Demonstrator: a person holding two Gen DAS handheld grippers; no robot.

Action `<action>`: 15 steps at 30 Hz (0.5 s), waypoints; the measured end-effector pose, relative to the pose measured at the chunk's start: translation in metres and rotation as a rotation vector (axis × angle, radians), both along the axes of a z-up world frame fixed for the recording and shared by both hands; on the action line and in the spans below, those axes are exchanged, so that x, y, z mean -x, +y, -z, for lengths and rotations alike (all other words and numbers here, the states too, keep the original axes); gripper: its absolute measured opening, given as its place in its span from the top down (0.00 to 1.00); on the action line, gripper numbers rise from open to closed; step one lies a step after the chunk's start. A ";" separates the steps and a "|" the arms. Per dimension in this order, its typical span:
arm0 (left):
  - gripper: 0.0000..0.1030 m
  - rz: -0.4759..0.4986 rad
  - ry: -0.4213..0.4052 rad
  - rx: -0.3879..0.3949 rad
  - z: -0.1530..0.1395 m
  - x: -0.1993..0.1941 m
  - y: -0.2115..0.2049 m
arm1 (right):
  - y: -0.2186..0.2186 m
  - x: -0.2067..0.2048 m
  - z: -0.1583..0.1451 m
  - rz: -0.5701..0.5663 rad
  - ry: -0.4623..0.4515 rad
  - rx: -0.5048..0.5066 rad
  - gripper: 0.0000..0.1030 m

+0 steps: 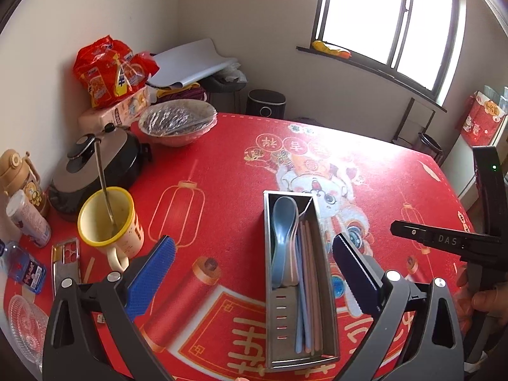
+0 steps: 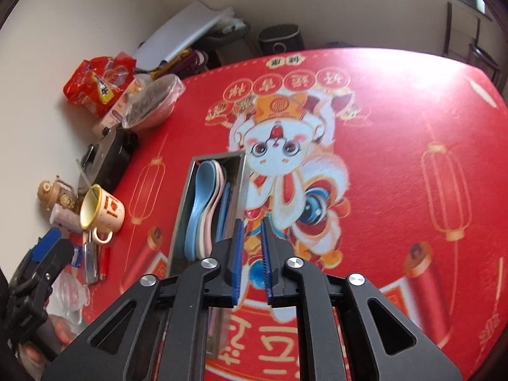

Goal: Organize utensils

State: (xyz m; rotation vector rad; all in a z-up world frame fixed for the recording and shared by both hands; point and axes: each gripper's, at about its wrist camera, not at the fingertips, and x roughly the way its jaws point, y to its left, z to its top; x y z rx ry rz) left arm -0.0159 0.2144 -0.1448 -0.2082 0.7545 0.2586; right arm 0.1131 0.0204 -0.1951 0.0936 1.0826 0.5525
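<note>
A metal utensil holder [image 1: 275,317] lies on the red tablecloth [image 1: 206,165]. In it are a blue spoon [image 1: 282,222] stacked on a pink one, and pink and blue chopsticks [image 1: 306,285]. My left gripper [image 1: 252,241] hovers above the holder, open wide, its fingers either side of it and nothing between them. In the right wrist view the holder [image 2: 182,216] with the blue spoon [image 2: 200,197] sits just left of my right gripper [image 2: 251,222]. The right gripper's jaws stand a narrow gap apart and hold nothing.
A yellow-rimmed mug [image 1: 108,222] with a metal spoon stands at the left. Near it are a black pot [image 1: 95,165], a wrapped bowl [image 1: 177,120], a red snack bag [image 1: 111,66], bottles and a glass dish [image 1: 22,327]. A hand [image 1: 485,298] holds the right gripper.
</note>
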 end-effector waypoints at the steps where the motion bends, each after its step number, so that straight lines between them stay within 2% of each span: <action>1: 0.06 0.007 -0.006 -0.001 -0.006 -0.004 -0.005 | -0.011 0.001 -0.010 0.013 -0.040 0.003 0.47; 2: 0.06 0.015 -0.018 -0.003 -0.013 -0.007 -0.011 | -0.022 0.003 -0.021 0.030 -0.083 0.001 0.41; 5: 0.06 0.053 -0.065 -0.007 -0.034 -0.014 -0.029 | -0.055 0.009 -0.053 0.061 -0.196 -0.007 0.39; 8: 0.06 0.097 -0.111 -0.021 -0.056 -0.023 -0.051 | -0.091 0.015 -0.080 0.125 -0.264 -0.037 0.28; 10: 0.06 0.126 -0.143 -0.030 -0.071 -0.028 -0.066 | -0.115 0.021 -0.097 0.172 -0.307 -0.052 0.16; 12: 0.06 0.152 -0.172 -0.046 -0.085 -0.033 -0.082 | -0.136 0.028 -0.113 0.215 -0.364 -0.056 0.16; 15: 0.06 0.199 -0.201 -0.063 -0.100 -0.040 -0.106 | -0.157 0.041 -0.133 0.276 -0.458 0.002 0.15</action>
